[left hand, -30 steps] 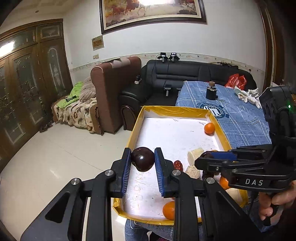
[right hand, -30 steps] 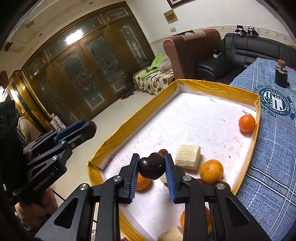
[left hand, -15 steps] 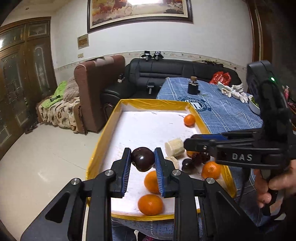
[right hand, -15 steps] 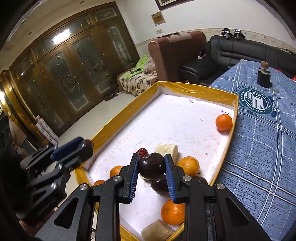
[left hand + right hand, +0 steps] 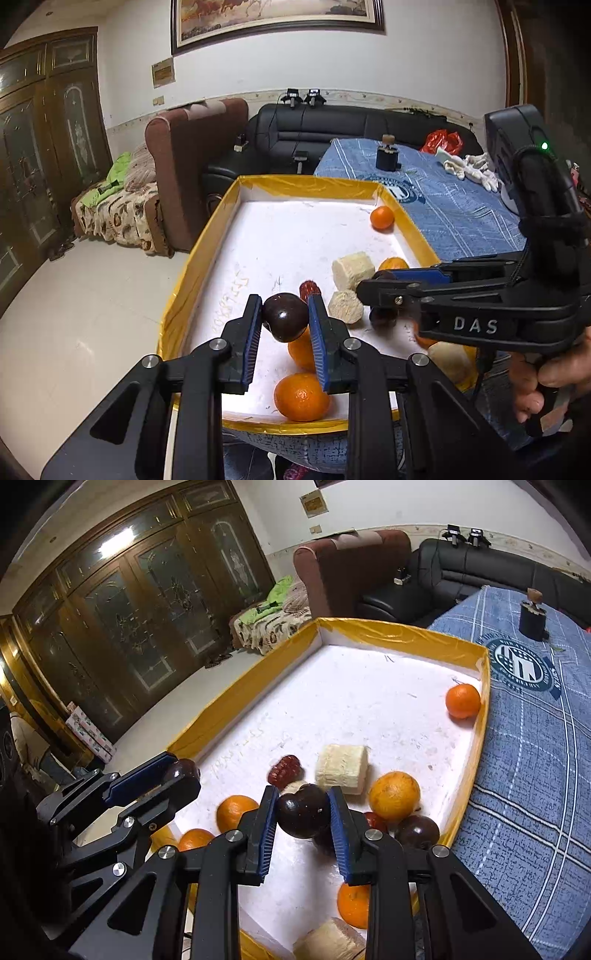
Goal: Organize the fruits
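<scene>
Left gripper [image 5: 285,322]: clenched on a dark round fruit [image 5: 285,316], pinched between the two blue pads at their tips. It hung over the near left part of the yellow-rimmed tray [image 5: 207,254], close to the left wall, above the white floor. Seen from the right wrist, the same gripper [image 5: 173,775] sat at the tray's left rim with the fruit's dark top showing past the upper pad.

Tray, near edge: one orange [image 5: 301,397] just inside the near wall, a second orange [image 5: 301,350] directly behind it, partly hidden by the left gripper's right finger.

Tray, middle: a small red wrinkled fruit [image 5: 283,771]; beside it to the right a pale cut block [image 5: 343,768]; a smaller pale chunk [image 5: 345,306] nearer.

Right gripper [image 5: 303,812]: clenched on a second dark round fruit [image 5: 303,810], gripped between its blue pads, over the near right part of the tray above the cluster. A person's hand [image 5: 546,376] held its handle.

Tray, right side: an orange [image 5: 394,795] next to the pale block, a dark purple fruit [image 5: 417,830] lying just inside the right wall, another orange [image 5: 352,904] and a pale piece [image 5: 328,941] at the near right corner.

Tray, far right corner: a lone orange [image 5: 463,700], well apart from the rest.

Right of the tray: blue checked tablecloth [image 5: 535,746].
</scene>
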The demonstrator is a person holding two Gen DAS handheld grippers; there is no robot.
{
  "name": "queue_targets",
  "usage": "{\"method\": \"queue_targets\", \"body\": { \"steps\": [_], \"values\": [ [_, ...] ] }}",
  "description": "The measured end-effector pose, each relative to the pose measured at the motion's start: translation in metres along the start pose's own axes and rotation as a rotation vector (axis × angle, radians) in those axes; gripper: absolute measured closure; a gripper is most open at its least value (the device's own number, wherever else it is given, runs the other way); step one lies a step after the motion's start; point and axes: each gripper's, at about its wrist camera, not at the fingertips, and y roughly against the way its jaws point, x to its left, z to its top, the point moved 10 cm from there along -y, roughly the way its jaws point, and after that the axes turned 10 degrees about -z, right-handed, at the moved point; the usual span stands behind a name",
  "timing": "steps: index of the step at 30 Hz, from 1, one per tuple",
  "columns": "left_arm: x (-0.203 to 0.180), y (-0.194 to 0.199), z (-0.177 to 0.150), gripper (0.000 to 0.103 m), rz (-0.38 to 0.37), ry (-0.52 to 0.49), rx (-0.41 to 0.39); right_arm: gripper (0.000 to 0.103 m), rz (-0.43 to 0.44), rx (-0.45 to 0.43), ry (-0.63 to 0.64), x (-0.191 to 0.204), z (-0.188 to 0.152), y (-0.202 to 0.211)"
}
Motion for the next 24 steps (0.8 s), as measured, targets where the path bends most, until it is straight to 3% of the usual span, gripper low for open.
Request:
{"method": "queue_targets", "body": {
  "steps": [7,9,12,14,16,20,24],
  "values": [
    [-0.001,-0.017,-0.007,0.075,0.024,0.021,0.047,0.073,-0.025,-0.015,-0.005,-0.006,-0.004,0.004],
    [-0.005,-0.015,-0.003,0.059,0.033,0.02,0.041,0.069,-0.031,-0.027,-0.003,-0.007,-0.003,0.009],
    [-0.01,-0.002,0.008,0.04,0.065,0.01,-0.01,0.052,-0.045,-0.083,-0.021,-0.013,0.002,0.029],
    [-0.015,0.011,0.019,0.025,0.104,-0.01,-0.058,0.051,-0.049,-0.119,-0.027,-0.016,0.006,0.042],
    [-0.02,0.024,0.029,0.018,0.14,-0.025,-0.096,0.049,-0.058,-0.157,-0.038,-0.022,0.011,0.059],
    [-0.032,0.049,0.044,0.015,0.247,-0.074,-0.155,0.044,-0.055,-0.205,-0.064,-0.03,0.014,0.086],
    [-0.045,0.062,0.05,0.014,0.218,-0.049,-0.144,0.044,-0.052,-0.232,-0.086,-0.035,0.013,0.114]
  ]
}}
